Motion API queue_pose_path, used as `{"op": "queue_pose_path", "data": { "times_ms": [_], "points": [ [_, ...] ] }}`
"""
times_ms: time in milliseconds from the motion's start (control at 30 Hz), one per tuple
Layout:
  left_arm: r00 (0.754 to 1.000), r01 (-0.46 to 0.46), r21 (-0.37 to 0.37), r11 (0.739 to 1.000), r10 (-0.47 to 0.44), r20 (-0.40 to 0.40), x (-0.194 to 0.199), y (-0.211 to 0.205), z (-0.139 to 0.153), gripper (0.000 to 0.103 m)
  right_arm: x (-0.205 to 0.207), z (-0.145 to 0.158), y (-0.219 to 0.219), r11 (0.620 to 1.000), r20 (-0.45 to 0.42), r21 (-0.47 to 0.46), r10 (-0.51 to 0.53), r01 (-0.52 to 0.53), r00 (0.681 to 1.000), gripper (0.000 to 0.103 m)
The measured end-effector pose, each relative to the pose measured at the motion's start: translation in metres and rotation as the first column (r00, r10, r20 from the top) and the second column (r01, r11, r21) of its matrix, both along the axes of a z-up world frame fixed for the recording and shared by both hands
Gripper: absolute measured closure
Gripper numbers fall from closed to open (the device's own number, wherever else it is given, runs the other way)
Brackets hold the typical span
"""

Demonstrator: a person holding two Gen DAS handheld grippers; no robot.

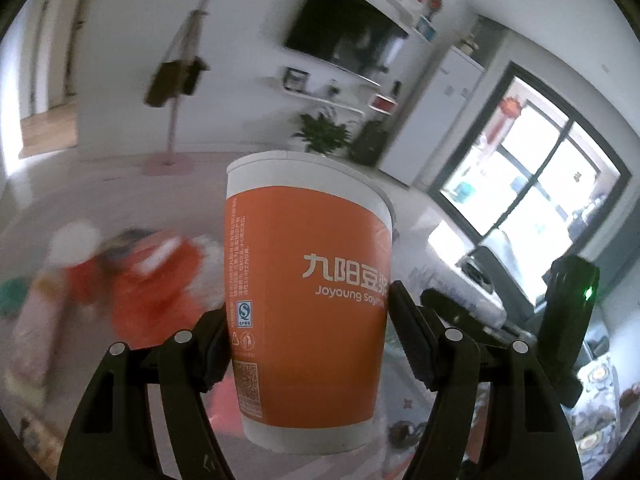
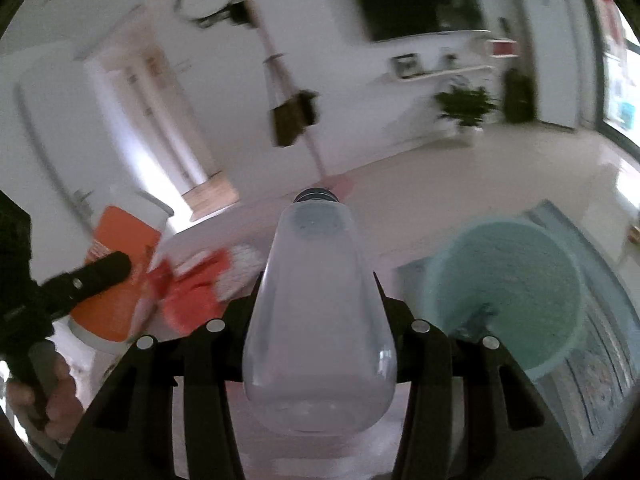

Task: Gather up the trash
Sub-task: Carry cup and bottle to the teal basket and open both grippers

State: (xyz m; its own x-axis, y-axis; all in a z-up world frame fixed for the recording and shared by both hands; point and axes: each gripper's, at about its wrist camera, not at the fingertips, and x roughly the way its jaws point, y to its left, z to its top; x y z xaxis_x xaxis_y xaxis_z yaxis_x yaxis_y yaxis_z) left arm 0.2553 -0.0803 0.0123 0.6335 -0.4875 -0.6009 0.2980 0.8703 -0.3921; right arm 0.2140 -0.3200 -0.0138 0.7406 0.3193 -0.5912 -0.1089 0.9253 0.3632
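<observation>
**Both sets of fingers clamped on trash, held clear of the floor**

Fingers of the left gripper [image 1: 308,320] press on either side of an orange and white paper cup [image 1: 308,300], which stands upright between them with its white rim uppermost and its base hanging free. Fingers of the right gripper [image 2: 320,320] are closed against the flanks of a clear plastic bottle [image 2: 320,304], whose dark cap points away from the camera and whose wide base lies nearest the lens.

From the right wrist view, the cup and the left gripper show at the left edge, with a hand [image 2: 44,392] around the gripper's handle at the lower left. A round teal bin [image 2: 508,292] sits to the right of the bottle on a patterned rug [image 2: 600,376]. Blurred red and white litter [image 2: 192,292] lies between cup and bottle.

A dark television [image 1: 344,36] hangs on the far wall above a potted plant [image 1: 324,136].
</observation>
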Motion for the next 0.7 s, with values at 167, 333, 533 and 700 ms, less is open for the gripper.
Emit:
{"op": "queue_pose_path", "data": {
  "times_ms": [167,333,533,700],
  "points": [
    [0.993,0.112,0.009,0.994,-0.112,-0.029,0.041,-0.074,-0.013,0.034,0.011,-0.031,-0.06,0.982,-0.057,0.007,-0.187,0.188,0.981,0.059],
    [0.969,0.21,-0.033,0.977,-0.212,-0.127,0.081,-0.141,-0.051,0.034,0.022,-0.077,-0.102,0.941,-0.172,-0.018,-0.335,0.337,0.926,0.059],
    [0.924,0.303,0.0,0.953,-0.293,-0.247,0.11,-0.196,-0.109,0.033,0.037,-0.134,-0.131,0.901,-0.33,-0.055,-0.423,0.43,0.844,0.058],
    [0.9,0.31,-0.046,0.95,-0.309,-0.309,0.12,-0.203,-0.136,0.027,0.038,-0.144,-0.142,0.883,-0.355,-0.031,-0.447,0.468,0.821,0.048]
  ]
}}
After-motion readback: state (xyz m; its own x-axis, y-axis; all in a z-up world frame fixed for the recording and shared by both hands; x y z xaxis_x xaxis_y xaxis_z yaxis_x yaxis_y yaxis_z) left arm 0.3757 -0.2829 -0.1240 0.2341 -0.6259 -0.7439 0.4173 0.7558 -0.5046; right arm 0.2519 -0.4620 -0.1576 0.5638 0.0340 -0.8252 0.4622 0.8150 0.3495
